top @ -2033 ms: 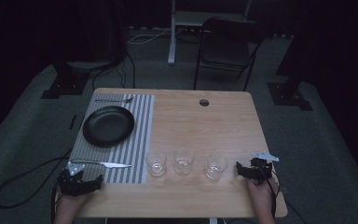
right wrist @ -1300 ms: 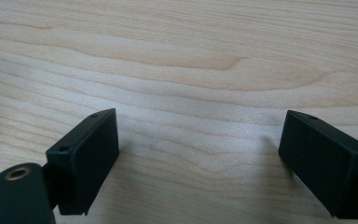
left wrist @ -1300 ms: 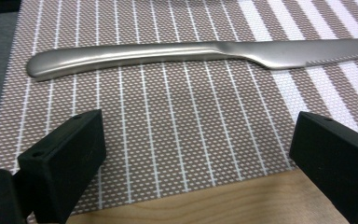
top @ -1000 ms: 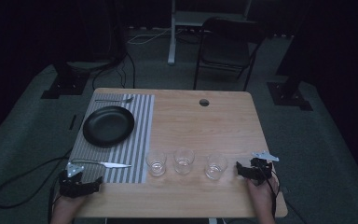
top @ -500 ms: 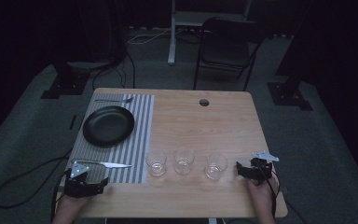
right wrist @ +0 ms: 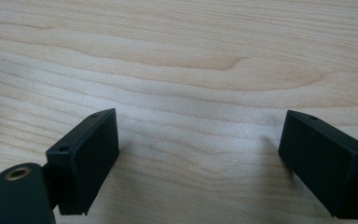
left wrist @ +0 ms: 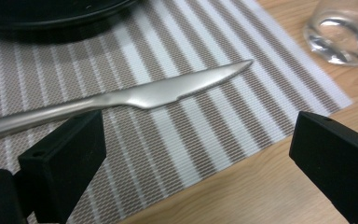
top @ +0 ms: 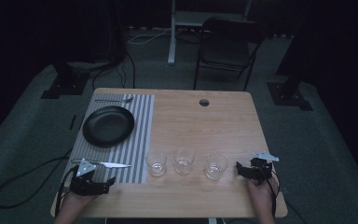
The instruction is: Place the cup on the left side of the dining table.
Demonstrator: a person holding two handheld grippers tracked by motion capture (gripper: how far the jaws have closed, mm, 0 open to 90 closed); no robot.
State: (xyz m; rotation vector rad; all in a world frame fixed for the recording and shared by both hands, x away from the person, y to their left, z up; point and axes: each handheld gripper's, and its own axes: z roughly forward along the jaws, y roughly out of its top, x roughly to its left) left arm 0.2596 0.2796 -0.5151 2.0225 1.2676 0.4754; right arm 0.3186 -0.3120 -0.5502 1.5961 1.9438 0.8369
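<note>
On the striped woven placemat (top: 135,140) near the bench's (top: 205,126) front-left corner lies a smooth, slender steel knife (left wrist: 135,95), its long axis along the front edge and its curved tip pointing right toward three clear, round, empty glasses (top: 183,161). The left gripper (top: 107,181) sits just in front of the knife, fingers (left wrist: 67,154) apart and bare. By the front-right corner, the right gripper (top: 239,169) rests with its blocky black fingers (right wrist: 86,154) apart over bare pale wood.
</note>
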